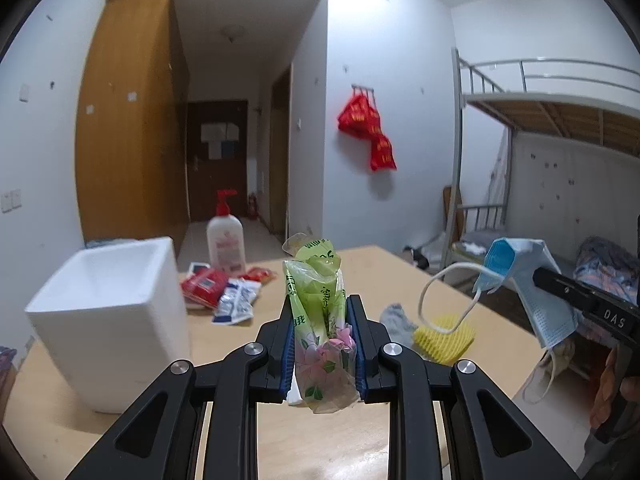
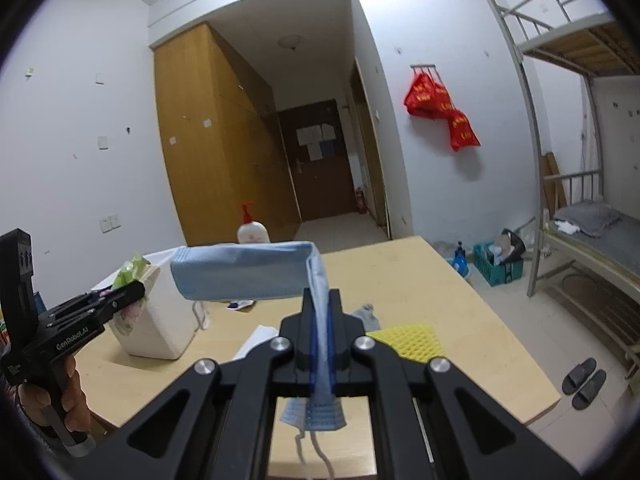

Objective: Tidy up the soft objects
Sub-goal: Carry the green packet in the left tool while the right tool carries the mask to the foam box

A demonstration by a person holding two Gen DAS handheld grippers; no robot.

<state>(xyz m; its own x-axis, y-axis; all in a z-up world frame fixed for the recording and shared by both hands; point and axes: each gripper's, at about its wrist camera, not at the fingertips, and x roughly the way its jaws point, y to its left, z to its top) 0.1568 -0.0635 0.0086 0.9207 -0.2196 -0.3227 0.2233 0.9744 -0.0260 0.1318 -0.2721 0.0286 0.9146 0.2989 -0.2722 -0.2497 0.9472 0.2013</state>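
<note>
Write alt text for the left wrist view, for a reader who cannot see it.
The left gripper clamps a green floral tissue pack above a wooden table. At right, the right gripper holds a blue face mask; a white foam box stands at left.

You have a pump bottle [image 1: 225, 240] with a red top standing at the counter's [image 1: 400, 272] far edge. Beyond it — red bags [image 1: 368, 128] on a wall hook, a bunk bed [image 2: 576, 184], and black slippers [image 2: 584, 383] on the floor.

Glossy plastic tissue pack [image 1: 322, 320]; matt cloth face mask [image 2: 244, 270].
</note>
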